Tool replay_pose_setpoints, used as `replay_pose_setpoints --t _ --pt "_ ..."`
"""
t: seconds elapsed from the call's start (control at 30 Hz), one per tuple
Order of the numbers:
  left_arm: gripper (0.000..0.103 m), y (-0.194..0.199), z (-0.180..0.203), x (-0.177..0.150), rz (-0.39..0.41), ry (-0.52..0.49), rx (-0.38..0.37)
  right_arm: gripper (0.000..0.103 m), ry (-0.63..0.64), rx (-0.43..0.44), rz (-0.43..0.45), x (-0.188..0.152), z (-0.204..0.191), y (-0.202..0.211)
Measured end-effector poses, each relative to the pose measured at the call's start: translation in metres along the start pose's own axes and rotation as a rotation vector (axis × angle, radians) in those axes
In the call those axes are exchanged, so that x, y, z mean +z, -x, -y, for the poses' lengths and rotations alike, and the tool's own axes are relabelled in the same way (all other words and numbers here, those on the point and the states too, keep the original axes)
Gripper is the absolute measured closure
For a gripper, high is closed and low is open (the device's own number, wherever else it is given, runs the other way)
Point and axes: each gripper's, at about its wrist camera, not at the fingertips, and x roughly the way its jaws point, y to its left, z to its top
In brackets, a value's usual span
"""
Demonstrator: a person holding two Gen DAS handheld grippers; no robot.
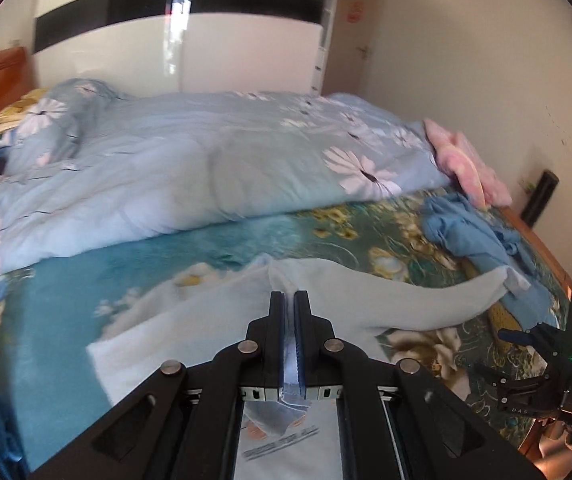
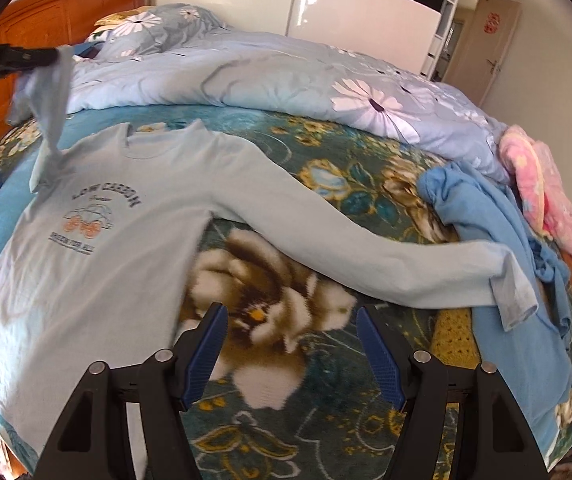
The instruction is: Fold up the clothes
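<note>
Left wrist view: left gripper [image 1: 290,300] is clamped narrow on a fold of the pale blue shirt [image 1: 214,312], fabric pinched between the pads. Right wrist view: right gripper [image 2: 292,320] is spread wide, nothing held, hovering over the floral blanket [image 2: 326,380] just right of the shirt body. Shirt lies flat, one sleeve [image 2: 366,248] stretched toward the blue garment [image 2: 506,240]. Printed chest logo [image 2: 98,216] is seen fully only here; the lifted sleeve hangs from the left gripper at upper left.

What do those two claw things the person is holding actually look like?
Both are black plastic with angular linkage arms joined by round silver rivets. The right gripper has ridged dark-blue pads lining its fingers; the left gripper has the same build. No cables or sleeves show.
</note>
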Motion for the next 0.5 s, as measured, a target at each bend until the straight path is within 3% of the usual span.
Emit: replay_pose_setpoints --t 0.27,0.43,0.5 --pt "0.097 -0.111 0.027 -0.016 -0.187 -0.048 0.044 0.033 -0.031 0.003 -0.039 -0.013 0.019 -0.021" --pt "0.097 -0.139 0.032 -0.023 -0.228 -0.036 0.044 0.033 -0.042 0.005 -0.060 -0.018 0.023 -0.034" --pt "0.088 -0.136 0.031 -0.025 -0.227 -0.028 0.022 0.033 -0.044 0.011 -0.062 -0.017 0.022 -0.038"
